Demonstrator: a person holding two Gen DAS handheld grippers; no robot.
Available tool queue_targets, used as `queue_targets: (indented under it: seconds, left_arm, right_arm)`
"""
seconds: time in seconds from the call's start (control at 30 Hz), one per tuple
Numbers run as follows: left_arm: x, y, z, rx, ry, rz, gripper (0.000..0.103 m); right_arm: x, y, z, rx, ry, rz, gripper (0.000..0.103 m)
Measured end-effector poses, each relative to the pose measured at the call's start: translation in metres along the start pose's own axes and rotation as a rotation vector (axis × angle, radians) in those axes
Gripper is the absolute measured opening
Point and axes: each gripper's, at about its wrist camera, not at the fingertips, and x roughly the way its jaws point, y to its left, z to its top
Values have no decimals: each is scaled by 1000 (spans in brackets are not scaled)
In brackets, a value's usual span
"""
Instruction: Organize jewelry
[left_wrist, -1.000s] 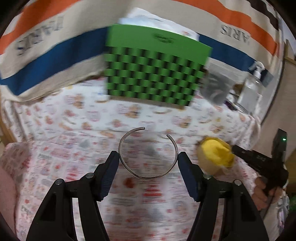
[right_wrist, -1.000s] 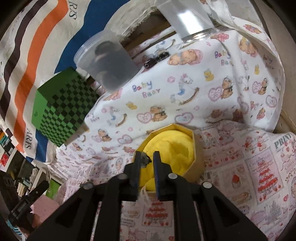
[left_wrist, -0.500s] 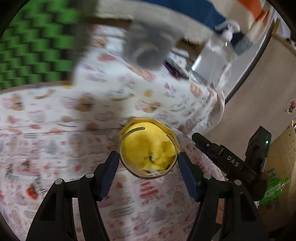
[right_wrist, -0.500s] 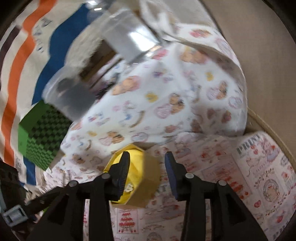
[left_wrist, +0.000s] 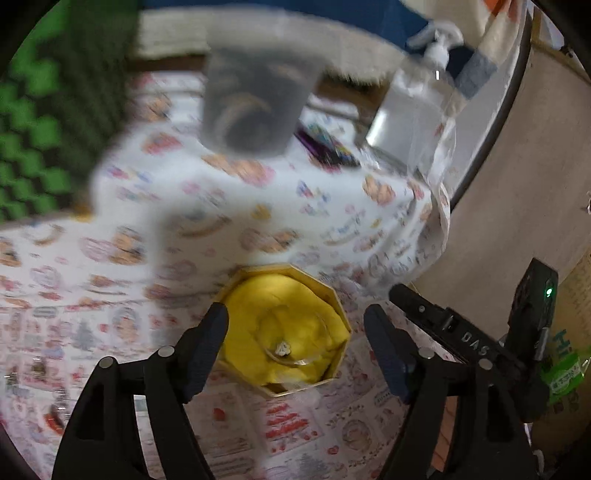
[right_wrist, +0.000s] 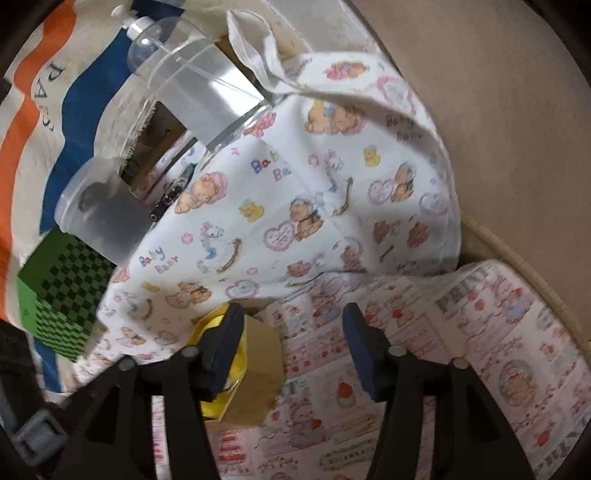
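Note:
An octagonal gold box (left_wrist: 334, 373) lined with yellow cloth stands on the patterned cloth. A thin silver bangle (left_wrist: 295, 338) lies inside it on the yellow lining, with a small earring (left_wrist: 282, 348) beside it. My left gripper (left_wrist: 295, 343) is open and empty, just above the box. My right gripper (right_wrist: 291, 354) is open and empty; its left finger is over the box (right_wrist: 258, 373), seen at lower left. The right gripper's body shows in the left wrist view (left_wrist: 480, 343).
A green checkered box (right_wrist: 62, 306), a frosted plastic cup (right_wrist: 107, 221) and a clear pump bottle (right_wrist: 199, 92) stand at the back. Small jewelry pieces (left_wrist: 55, 406) lie on the cloth at left. The cloth edge drops off at right (right_wrist: 454, 236).
The left gripper carried the bangle right over the yellow box, opened wider and let it go into the box. The right gripper opened, released the earring and drew back to the right.

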Motion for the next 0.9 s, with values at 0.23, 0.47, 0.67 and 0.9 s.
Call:
queue_targets:
  seconds: [0.23, 0.47, 0.67, 0.9]
  left_arm:
    - [-81, 20, -9, 59, -216, 177, 99]
    - [-148, 41, -37, 48, -403, 320, 102]
    - [-168, 65, -49, 38, -458, 396, 102]
    - [-164, 100, -63, 3, -413, 463, 103]
  right_arm:
    - [-16, 33, -7, -125, -61, 18, 76]
    - [-41, 70, -19, -238, -124, 86, 85]
    - [-49, 88, -33, -329, -161, 78, 90]
    - [-33, 94, -44, -371, -114, 50, 90]
